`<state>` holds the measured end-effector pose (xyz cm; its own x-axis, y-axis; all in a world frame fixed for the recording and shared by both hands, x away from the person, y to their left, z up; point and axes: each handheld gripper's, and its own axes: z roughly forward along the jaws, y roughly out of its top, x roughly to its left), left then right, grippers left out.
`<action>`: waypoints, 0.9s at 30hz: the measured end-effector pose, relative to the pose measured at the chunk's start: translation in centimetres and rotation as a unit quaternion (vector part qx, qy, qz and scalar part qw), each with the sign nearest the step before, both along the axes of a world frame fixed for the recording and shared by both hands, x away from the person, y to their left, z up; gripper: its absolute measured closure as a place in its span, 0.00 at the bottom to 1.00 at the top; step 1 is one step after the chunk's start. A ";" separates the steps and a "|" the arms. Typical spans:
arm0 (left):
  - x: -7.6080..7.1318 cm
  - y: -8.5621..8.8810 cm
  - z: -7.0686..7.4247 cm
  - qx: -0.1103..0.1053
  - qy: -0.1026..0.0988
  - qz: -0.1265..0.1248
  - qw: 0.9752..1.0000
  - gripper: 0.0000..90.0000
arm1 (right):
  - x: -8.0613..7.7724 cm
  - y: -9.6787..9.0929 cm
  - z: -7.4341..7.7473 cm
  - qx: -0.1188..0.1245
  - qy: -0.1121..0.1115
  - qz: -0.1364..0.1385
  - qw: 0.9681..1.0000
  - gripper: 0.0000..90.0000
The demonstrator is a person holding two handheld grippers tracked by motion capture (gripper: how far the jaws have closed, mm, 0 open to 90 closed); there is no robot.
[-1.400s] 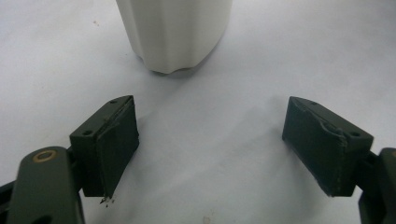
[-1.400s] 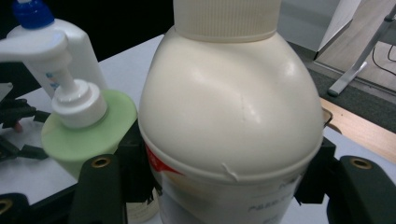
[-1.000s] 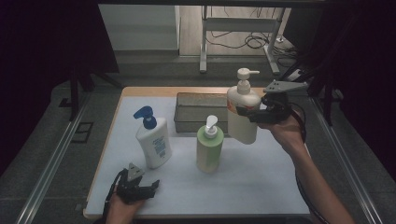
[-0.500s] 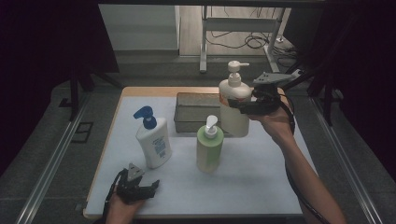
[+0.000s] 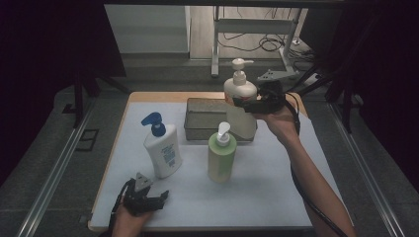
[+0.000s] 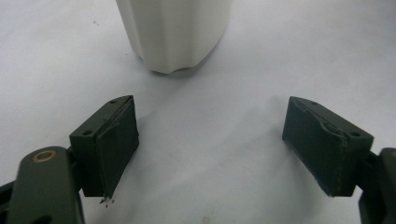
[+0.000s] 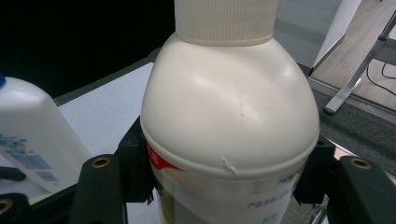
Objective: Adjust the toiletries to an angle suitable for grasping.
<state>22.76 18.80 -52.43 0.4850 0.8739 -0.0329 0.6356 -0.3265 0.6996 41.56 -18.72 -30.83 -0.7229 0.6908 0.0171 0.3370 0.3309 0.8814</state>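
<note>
- The cream bottle [image 5: 240, 101] sits between the right gripper's [image 5: 245, 103] jaws, which clamp its sides just below the shoulder; it hangs upright, upper centre of the high view, over the grey tray [image 5: 200, 118].
- The right forearm reaches up from the lower right.
- The left gripper [image 5: 160, 196] rests open at lower left, near the blue-capped bottle [image 5: 162, 146].

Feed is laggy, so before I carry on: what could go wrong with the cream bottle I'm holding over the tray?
The right tongs pinch the cream pump bottle at its rounded shoulder, so it could slip or tilt. Lowered carelessly, its base may catch the grey tray wall or bump the green pump bottle close in front.
</note>
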 end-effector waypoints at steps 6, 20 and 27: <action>0.0 0.0 0.0 0.000 0.000 0.000 1.000 0.20 | 0.9 1.0 -0.2 -0.001 -0.003 -0.002 1.000 0.41; 0.0 0.0 0.0 0.000 0.000 0.000 1.000 0.20 | 3.2 3.5 -0.8 0.000 -0.013 -0.011 1.000 0.41; 0.0 0.0 0.0 -0.001 0.001 0.000 1.000 0.20 | 4.5 4.9 -1.4 -0.001 -0.015 -0.013 1.000 0.41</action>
